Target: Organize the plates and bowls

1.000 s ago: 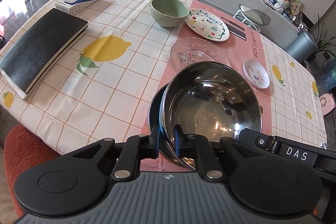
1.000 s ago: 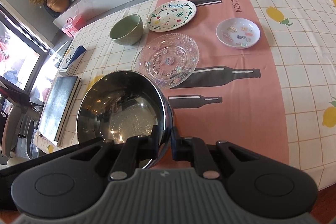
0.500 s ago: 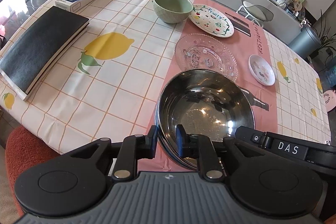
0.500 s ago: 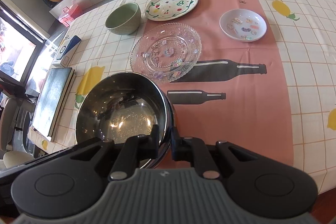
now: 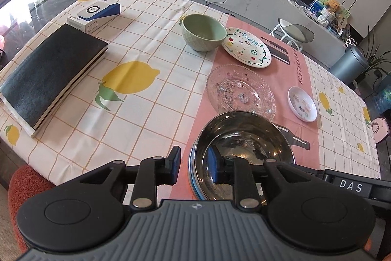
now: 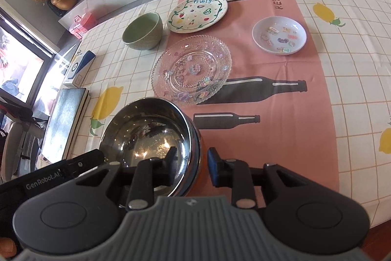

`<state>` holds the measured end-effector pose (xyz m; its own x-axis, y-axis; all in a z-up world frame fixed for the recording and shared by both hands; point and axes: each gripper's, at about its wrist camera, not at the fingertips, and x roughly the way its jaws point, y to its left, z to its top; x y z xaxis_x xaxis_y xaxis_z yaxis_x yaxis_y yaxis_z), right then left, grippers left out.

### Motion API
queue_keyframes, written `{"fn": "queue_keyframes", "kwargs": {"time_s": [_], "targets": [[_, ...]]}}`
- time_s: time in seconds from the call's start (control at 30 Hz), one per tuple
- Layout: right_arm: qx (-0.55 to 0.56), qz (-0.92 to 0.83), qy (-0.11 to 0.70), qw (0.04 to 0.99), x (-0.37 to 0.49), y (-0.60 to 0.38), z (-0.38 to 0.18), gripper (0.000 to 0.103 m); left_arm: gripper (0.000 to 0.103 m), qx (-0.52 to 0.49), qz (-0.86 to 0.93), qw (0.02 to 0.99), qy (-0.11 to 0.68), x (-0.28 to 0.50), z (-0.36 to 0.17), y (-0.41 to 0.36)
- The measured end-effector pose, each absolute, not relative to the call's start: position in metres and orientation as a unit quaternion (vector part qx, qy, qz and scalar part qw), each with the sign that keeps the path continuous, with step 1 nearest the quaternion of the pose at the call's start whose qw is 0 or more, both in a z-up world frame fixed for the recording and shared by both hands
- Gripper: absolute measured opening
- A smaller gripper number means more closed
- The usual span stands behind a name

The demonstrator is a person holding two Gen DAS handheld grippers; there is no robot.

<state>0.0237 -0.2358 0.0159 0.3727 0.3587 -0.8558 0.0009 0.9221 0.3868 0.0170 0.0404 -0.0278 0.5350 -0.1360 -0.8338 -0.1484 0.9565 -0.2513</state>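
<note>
A steel bowl [image 5: 244,153] [image 6: 149,141] rests on the pink runner near the table's front edge. My left gripper [image 5: 195,163] is open, its jaws straddling the bowl's left rim without pinching it. My right gripper [image 6: 191,160] is open, straddling the bowl's right rim. Beyond the bowl lie a clear glass plate [image 5: 240,92] [image 6: 193,67], a "Fruity" painted plate [image 5: 246,47] [image 6: 198,12], a green bowl [image 5: 204,32] [image 6: 143,31] and a small white dish [image 5: 301,107] [image 6: 279,36].
A black book [image 5: 48,72] [image 6: 66,124] and a blue-and-white box [image 5: 94,14] [image 6: 78,67] lie on the left of the table. A red stool [image 5: 29,185] stands at the front left edge. A grey stool [image 5: 294,32] stands behind the table.
Both grippers lowered the steel bowl onto the runner and opened, letting go of its rim. Both views pulled back slightly.
</note>
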Motion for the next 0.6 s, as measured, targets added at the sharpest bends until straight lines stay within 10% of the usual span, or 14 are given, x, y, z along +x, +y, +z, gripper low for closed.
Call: {"fn": "queue_keyframes", "kwargs": {"time_s": [0.27,0.6], "targets": [[0.161,0.109,0.542,0.817,0.026,-0.234,0.015,0.004,0.013,-0.133,-0.011,0.864,0.485,0.022,-0.038,0.035],[0.169,0.112,0.537,0.819,0.028,-0.235,0.020,0.015,0.016,-0.150,-0.011,0.874,0.462,0.024,-0.024,0.049]]}}
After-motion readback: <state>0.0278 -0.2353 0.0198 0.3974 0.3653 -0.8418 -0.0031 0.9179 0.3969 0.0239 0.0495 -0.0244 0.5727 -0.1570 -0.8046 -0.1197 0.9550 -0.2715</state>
